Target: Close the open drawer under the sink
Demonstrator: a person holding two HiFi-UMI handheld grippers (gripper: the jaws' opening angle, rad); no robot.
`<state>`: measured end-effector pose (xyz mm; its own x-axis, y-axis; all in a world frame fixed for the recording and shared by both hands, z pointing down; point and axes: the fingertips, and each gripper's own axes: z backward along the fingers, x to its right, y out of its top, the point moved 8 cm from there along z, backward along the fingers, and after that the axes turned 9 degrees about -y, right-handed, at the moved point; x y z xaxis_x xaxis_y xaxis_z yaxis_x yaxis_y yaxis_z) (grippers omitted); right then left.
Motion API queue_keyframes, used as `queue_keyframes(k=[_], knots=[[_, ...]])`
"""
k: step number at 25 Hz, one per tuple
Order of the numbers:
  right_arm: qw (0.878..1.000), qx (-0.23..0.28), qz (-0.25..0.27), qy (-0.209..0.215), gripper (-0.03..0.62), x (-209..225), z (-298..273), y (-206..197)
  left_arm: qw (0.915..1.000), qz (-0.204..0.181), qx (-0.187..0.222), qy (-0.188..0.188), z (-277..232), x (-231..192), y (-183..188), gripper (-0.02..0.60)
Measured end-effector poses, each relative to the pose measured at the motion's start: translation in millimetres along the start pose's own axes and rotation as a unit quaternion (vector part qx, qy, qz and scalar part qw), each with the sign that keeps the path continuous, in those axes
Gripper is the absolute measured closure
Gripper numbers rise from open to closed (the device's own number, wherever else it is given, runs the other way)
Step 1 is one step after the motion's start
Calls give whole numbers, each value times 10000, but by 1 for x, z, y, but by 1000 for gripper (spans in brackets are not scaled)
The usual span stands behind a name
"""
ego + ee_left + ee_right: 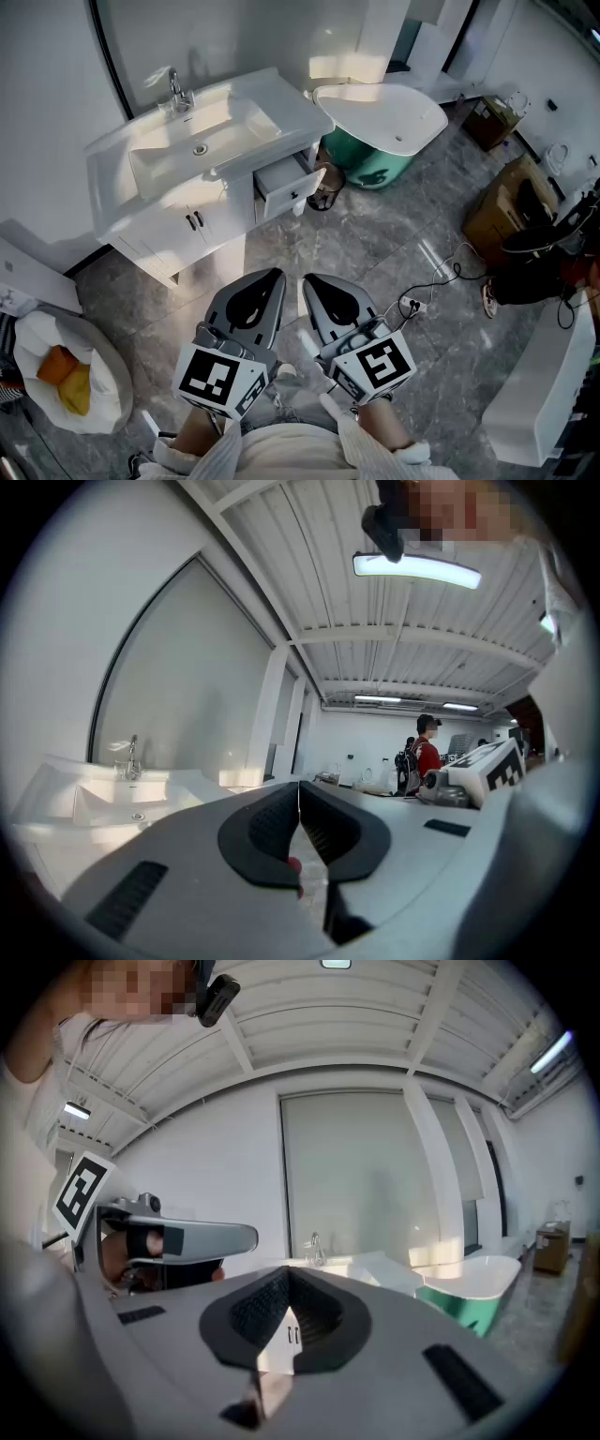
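Under the sink: the drawer (286,185) stands pulled out of the white cabinet (155,234), at the cabinet's right end.
Drawer look: white and box-shaped, with a flat front panel. From your head view the top is open and the inside looks white. What lies in it, I cannot tell.
Cabinet doors: two shut doors to the left of the drawer, with a pair of dark handles (195,221).
Sink: the white sink (164,161) sits above, with a metal faucet (178,91) at its back edge.
Bin: a dark round bin (325,197) is on the grey floor (375,253), just beside the drawer front. Its content is not clear.
Bathtub: the bathtub (380,112) is white inside and green outside, to the right of the sink.
Bag: a white bag (94,375) at lower left holds orange and yellow things (64,377).
Left gripper: your left gripper (272,275) (299,789) has its jaws together with nothing between them, well apart from the drawer.
Right gripper: your right gripper (311,279) (288,1277) also has its jaws together and holds nothing.
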<state>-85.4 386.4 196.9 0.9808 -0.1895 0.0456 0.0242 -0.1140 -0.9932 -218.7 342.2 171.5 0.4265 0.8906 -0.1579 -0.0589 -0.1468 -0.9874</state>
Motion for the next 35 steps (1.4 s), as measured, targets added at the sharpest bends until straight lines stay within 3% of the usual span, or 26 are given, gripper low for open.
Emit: queue_keyframes(k=[22,35], knots=[[9999,8,-160,42,585,39,8,-15,9996,-64,-25,289,-21,10,-11,565],[9993,-215,-69,-294,585,88,-86,-9,10000,1,6,71,-102,-88,0,565]])
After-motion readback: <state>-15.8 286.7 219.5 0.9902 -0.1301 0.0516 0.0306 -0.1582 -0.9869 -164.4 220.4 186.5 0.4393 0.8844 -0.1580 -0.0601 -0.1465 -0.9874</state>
